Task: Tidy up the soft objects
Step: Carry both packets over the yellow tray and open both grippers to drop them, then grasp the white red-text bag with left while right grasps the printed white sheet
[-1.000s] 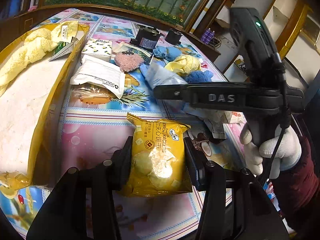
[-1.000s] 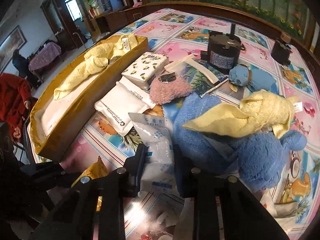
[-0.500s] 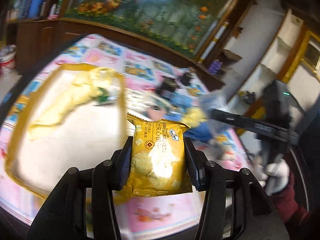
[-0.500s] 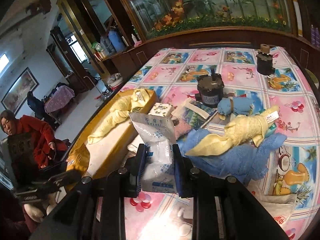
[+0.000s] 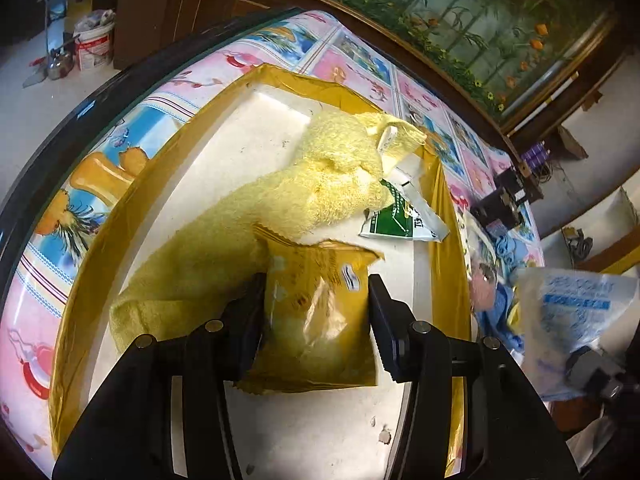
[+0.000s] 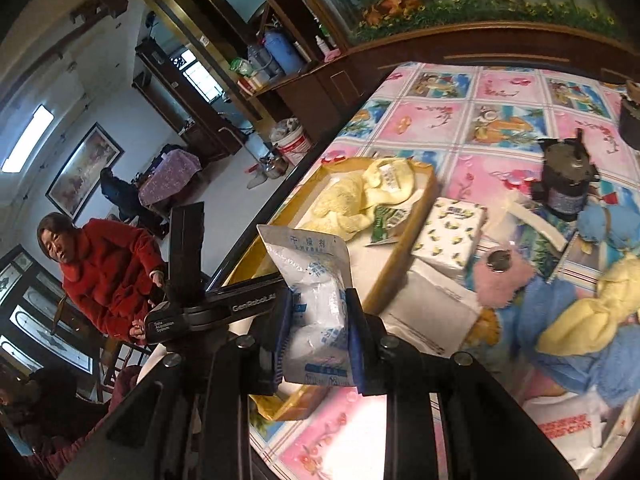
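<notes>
My left gripper (image 5: 316,312) is shut on a yellow cracker packet (image 5: 320,328) and holds it over the white floor of the gold-walled tray (image 5: 100,240). In the tray lie a yellow towel (image 5: 280,200) and a green-and-white sachet (image 5: 400,220). My right gripper (image 6: 318,320) is shut on a white-and-blue desiccant bag (image 6: 316,296), held above the tray's near end (image 6: 404,248). That bag also shows at the right of the left wrist view (image 5: 576,320). The left gripper's body (image 6: 208,308) crosses the right wrist view.
On the flowered tablecloth (image 6: 500,120) to the right of the tray lie a lemon-print tissue pack (image 6: 452,236), a white pouch (image 6: 432,308), a pink puff (image 6: 500,280), blue and yellow towels (image 6: 580,332) and a dark jar (image 6: 568,188). The table edge (image 5: 60,136) runs along the tray's left.
Both grippers lifted their packets off the table and swung left. The cracker packet now hangs over the tray; the desiccant bag sits higher, near the tray's end.
</notes>
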Available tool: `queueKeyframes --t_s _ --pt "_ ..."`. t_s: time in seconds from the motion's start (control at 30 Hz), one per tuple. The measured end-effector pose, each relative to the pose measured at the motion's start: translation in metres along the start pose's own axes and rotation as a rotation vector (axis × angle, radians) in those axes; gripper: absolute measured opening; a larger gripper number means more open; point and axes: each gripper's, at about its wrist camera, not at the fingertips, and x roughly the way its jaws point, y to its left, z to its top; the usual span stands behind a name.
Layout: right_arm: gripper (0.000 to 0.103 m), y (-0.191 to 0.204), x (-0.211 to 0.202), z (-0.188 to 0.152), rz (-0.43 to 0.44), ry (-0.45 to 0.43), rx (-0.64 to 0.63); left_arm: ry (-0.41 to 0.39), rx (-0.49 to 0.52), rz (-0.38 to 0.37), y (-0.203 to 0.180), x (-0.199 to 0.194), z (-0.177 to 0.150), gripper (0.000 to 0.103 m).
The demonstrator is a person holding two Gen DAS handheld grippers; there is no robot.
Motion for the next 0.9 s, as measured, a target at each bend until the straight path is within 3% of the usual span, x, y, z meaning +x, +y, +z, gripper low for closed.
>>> queueKeyframes --t_s 0.13,0.2,0.4,0.47,0.67,0.8,0.83,0.87,0.9 --pt "0.024 0.006 0.043 0.007 -0.021 0.048 0.01 -0.029 -0.103 -0.004 0.017 -0.006 0.003 0.047" --pt "0.024 0.004 0.057 0.011 -0.044 0.057 0.012 -0.04 -0.164 -0.085 0.028 -0.013 0.002 0.049" --pt "0.029 -0.002 0.077 0.012 -0.095 0.086 0.014 -0.105 -0.186 -0.112 0.039 -0.04 -0.005 0.049" --pt "0.042 -0.005 0.075 0.011 -0.093 0.07 0.028 -0.122 -0.176 -0.112 0.036 -0.047 -0.008 0.049" --pt "0.046 -0.015 0.019 0.007 -0.091 -0.038 0.045 -0.157 -0.083 -0.119 0.006 -0.069 -0.02 0.053" --pt "0.046 -0.021 -0.048 -0.005 -0.2 -0.176 -0.017 -0.172 0.032 -0.127 -0.03 -0.079 -0.033 0.057" --pt "0.054 -0.024 -0.065 -0.01 -0.241 -0.215 -0.033 -0.171 0.068 -0.129 -0.04 -0.08 -0.038 0.06" --pt "0.071 -0.028 -0.084 -0.019 -0.28 -0.257 -0.041 -0.165 0.107 -0.134 -0.052 -0.081 -0.043 0.061" --pt "0.081 -0.035 -0.102 -0.028 -0.313 -0.295 -0.036 -0.158 0.14 -0.14 -0.061 -0.079 -0.049 0.061"
